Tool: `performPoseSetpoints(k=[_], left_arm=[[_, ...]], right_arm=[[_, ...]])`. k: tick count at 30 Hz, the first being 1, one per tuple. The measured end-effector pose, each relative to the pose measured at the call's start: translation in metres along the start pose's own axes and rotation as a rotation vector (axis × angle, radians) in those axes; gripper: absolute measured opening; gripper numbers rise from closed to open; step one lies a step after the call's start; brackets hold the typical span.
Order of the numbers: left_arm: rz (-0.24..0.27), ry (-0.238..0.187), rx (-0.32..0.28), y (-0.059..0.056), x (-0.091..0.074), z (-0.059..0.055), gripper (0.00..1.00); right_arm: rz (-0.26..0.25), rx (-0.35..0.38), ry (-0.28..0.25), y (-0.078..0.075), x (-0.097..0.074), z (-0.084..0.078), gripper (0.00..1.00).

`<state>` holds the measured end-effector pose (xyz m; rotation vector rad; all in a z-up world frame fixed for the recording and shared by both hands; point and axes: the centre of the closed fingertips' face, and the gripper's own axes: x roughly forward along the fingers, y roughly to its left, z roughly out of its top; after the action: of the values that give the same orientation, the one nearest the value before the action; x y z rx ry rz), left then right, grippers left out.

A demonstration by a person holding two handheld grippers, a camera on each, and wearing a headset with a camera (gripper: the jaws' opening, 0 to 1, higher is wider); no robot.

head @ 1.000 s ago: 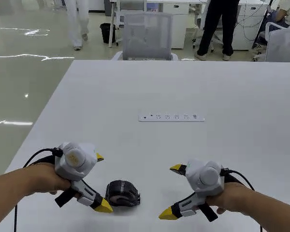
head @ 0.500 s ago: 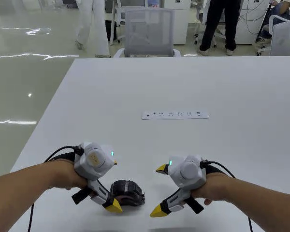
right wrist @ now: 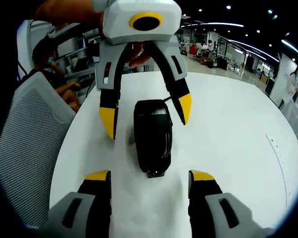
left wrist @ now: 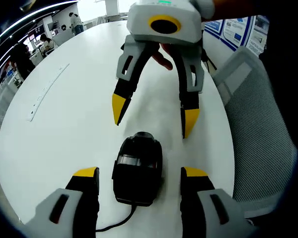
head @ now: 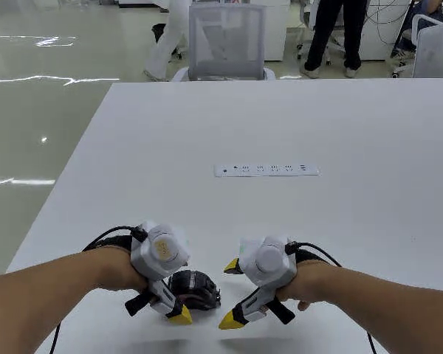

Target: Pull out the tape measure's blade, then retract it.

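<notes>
on white table (head: 295, 118) rests rounded black tape measure (head: 196, 288).

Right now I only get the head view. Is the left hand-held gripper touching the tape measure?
Observer: No. The left gripper view shows the tape measure between the left hand-held gripper's open jaws, a gap each side.
Operator: Right one?
Observer: The right hand-held gripper is open too, fingertips level with the case's near end.
Operator: Anything trailing?
Observer: A thin dark cord leaves the case's end by the left jaws.
</notes>
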<state>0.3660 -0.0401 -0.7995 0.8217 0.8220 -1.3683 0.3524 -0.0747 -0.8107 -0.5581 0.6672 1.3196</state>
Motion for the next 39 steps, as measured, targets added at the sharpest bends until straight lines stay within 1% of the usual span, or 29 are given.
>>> performPoseSetpoints(k=[3,5,7,10,13,14,15,16,17,18,25,28,30,33,34,35,36,37,38,39], left_arm=[[0.000,0.011,0.004,0.000,0.003,0.000,0.59],[0.007,0.030,0.021,0.001,0.006,-0.002,0.56],[0.007,0.042,0.028,0.001,0.008,-0.003,0.52],[0.007,0.061,0.043,0.001,0.011,-0.003,0.49],[-0.002,0.072,0.049,-0.002,0.013,-0.005,0.45],[0.014,0.081,0.066,0.001,0.014,-0.007,0.44],[0.032,0.084,0.083,0.005,0.014,-0.007,0.40],[0.049,0.084,0.070,0.009,0.014,-0.007,0.36],[0.042,0.087,0.059,0.007,0.015,-0.008,0.35],[0.045,0.091,0.093,0.007,0.015,-0.007,0.34],[0.046,0.081,0.073,0.006,0.015,-0.007,0.34],[0.044,0.081,0.074,0.006,0.015,-0.007,0.34],[0.044,0.083,0.074,0.005,0.016,-0.007,0.34],[0.044,0.085,0.072,0.005,0.016,-0.007,0.34],[0.044,0.084,0.070,0.005,0.015,-0.007,0.34],[0.044,0.083,0.069,0.005,0.016,-0.007,0.34],[0.043,0.082,0.065,0.005,0.015,-0.007,0.34],[0.042,0.083,0.063,0.005,0.016,-0.007,0.34],[0.041,0.083,0.064,0.005,0.015,-0.007,0.34],[0.041,0.084,0.064,0.005,0.015,-0.007,0.34]], right_arm=[[-0.003,-0.008,0.003,-0.001,0.002,0.000,0.58],[-0.006,-0.015,0.016,-0.003,0.005,-0.001,0.53],[-0.008,-0.024,0.026,-0.004,0.010,-0.002,0.50],[-0.011,-0.051,0.046,-0.005,0.014,-0.003,0.43],[-0.010,-0.090,0.074,-0.005,0.016,-0.005,0.34],[-0.009,-0.101,0.085,-0.005,0.016,-0.007,0.29],[-0.009,-0.106,0.088,-0.006,0.016,-0.007,0.26],[-0.011,-0.115,0.092,-0.007,0.016,-0.007,0.23],[-0.013,-0.114,0.095,-0.008,0.016,-0.008,0.21],[-0.012,-0.109,0.096,-0.008,0.016,-0.008,0.20],[-0.016,-0.117,0.119,-0.008,0.019,-0.009,0.18],[-0.020,-0.134,0.125,-0.010,0.020,-0.010,0.17],[-0.022,-0.119,0.130,-0.011,0.020,-0.011,0.16],[-0.032,-0.060,0.143,-0.010,0.020,-0.011,0.14],[-0.031,-0.059,0.149,-0.011,0.021,-0.010,0.14],[-0.029,-0.077,0.155,-0.010,0.021,-0.010,0.15],[-0.026,-0.135,0.159,-0.011,0.021,-0.010,0.15],[-0.031,-0.143,0.165,-0.010,0.021,-0.012,0.16],[-0.044,-0.175,0.155,-0.012,0.024,-0.009,0.19],[-0.043,-0.155,0.165,-0.012,0.021,-0.009,0.21]])
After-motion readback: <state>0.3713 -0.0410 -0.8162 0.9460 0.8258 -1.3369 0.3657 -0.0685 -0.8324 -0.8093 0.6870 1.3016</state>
